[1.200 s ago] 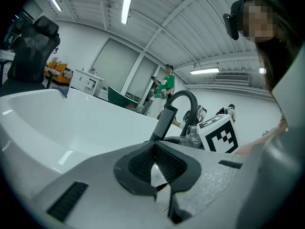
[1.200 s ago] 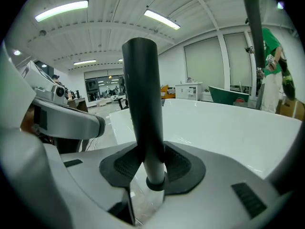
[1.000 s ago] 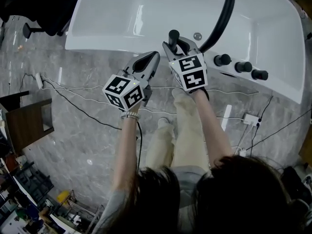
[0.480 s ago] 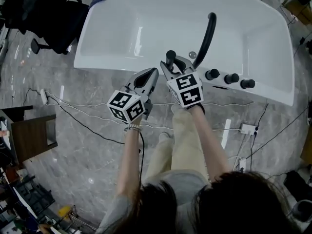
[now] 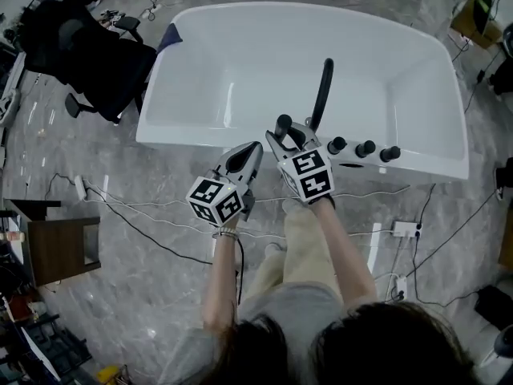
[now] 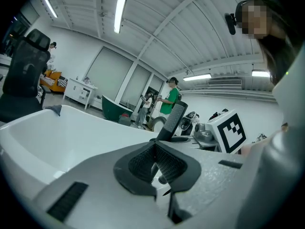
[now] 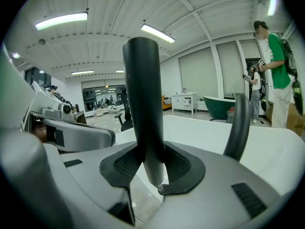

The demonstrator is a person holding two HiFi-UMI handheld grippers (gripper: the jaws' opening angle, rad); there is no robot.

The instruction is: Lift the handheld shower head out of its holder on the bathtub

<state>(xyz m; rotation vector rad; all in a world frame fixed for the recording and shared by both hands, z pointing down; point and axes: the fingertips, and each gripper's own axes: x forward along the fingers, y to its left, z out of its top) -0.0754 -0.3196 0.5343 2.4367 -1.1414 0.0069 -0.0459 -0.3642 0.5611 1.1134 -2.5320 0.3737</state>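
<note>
We judge the shower head [image 7: 143, 99] lifted free of the bathtub [image 5: 208, 70], pinched in our right tongs [image 7: 148, 168]; our left tongs [image 6: 153, 162] are pressed together, empty.

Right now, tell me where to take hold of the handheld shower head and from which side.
Grip the handheld shower head low on its straight, round handle, coming from outside the bathtub. It stands upright, so the pads close squarely on opposite sides, as the right hand-held gripper shows; the curved spout sits clear beyond.
</note>
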